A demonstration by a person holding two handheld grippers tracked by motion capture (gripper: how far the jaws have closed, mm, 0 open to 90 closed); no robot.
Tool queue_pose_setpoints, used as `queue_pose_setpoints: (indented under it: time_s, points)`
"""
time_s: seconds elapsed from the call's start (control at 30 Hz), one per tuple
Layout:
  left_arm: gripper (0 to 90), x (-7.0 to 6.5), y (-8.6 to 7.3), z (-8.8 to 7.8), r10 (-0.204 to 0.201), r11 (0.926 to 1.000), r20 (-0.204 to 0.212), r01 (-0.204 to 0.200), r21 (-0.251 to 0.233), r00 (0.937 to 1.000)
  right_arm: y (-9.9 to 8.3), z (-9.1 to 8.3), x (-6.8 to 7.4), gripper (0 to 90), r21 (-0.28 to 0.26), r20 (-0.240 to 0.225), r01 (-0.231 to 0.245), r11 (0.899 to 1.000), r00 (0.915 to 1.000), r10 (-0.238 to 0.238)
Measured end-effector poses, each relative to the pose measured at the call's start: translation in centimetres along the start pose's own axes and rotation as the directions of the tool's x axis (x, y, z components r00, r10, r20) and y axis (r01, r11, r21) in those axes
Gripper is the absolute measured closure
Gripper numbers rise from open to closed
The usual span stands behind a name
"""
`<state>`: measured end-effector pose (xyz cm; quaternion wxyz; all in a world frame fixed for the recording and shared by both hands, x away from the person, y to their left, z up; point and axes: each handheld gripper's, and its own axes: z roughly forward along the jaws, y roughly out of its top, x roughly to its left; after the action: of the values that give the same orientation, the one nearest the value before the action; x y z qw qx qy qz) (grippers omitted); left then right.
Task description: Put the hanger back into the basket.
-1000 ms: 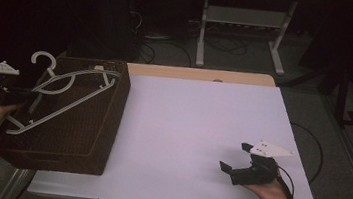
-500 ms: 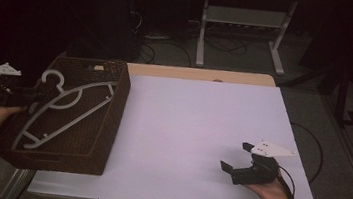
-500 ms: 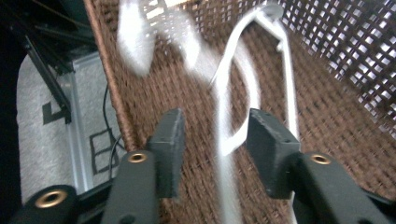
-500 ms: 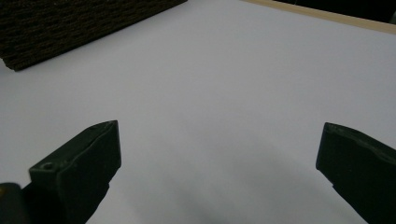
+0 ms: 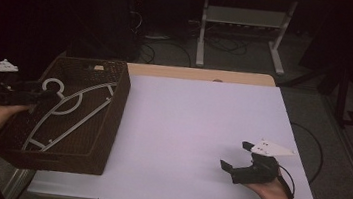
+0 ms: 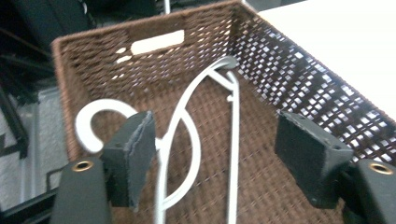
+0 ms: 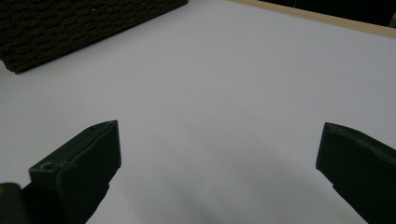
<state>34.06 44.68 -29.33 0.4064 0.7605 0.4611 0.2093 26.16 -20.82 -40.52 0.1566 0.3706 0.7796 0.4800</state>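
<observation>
Left gripper (image 5: 39, 95) fingers have just been opening, releasing the hanger (image 5: 70, 112) to lie flat in the basket (image 5: 114, 117); right gripper (image 5: 238, 159) rests released on the bench (image 5: 196, 127).

A white-topped table (image 5: 201, 132) with a wooden far edge carried a brown woven basket (image 5: 111, 122), which stood on the left end. To the right of the basket, the right gripper (image 5: 237, 156) rested near the front edge.

A white desk (image 5: 201, 127) with a bare wooden strip (image 5: 202, 75) along its far edge. Beyond it — a metal stand (image 5: 243, 26) and loose cables (image 5: 231, 45) on the grey floor (image 5: 312, 85).
</observation>
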Motion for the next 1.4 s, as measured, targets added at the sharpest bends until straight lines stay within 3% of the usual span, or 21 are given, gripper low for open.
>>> queue_pose_setpoints:
  time_s: [0.2,0.47,0.67,0.93,1.1,1.3,1.4]
  points:
    - [18.5,-2.5,0.7,0.7,0.007,0.9987,0.055,-0.004,-0.051,0.9985,0.4,-0.1,0.0,0.0,-0.016,0.003,0.004,1.0,1.0,-0.004]
    - [13.6,-6.1,1.3,1.6,0.043,0.9936,0.136,-0.028,-0.109,0.9898,1.2,-0.4,-0.4,0.0,-0.04,-0.005,-0.003,0.999,1.0,0.003]
    - [11.3,-8.7,1.3,2.2,0.071,0.987,0.2,-0.04,-0.156,0.9771,2.1,-0.7,-1.0,2.8,-0.063,-0.033,-0.023,0.998,0.9992,0.021]
    - [7.7,-11.9,1.1,3.2,0.094,0.9799,0.258,-0.043,-0.195,0.9617,3.4,-0.9,-1.2,1.1,-0.074,-0.034,-0.008,0.997,0.9994,0.005]
    - [7.1,-13.8,1.0,4.0,0.114,0.9753,0.3,-0.049,-0.216,0.9472,4.3,-1.0,-1.4,0.7,-0.084,-0.036,0.003,0.997,0.9993,-0.007]
    - [7.1,-15.7,0.9,5.0,0.133,0.9713,0.335,-0.055,-0.231,0.933,5.0,-1.1,-1.4,0.7,-0.098,-0.033,0.009,0.995,0.9994,-0.013]
    - [6.6,-16.3,0.7,5.5,0.14,0.9691,0.342,-0.058,-0.24,0.9291,5.3,-1.2,-1.4,0.7,-0.109,-0.034,0.01,0.994,0.9993,-0.014]
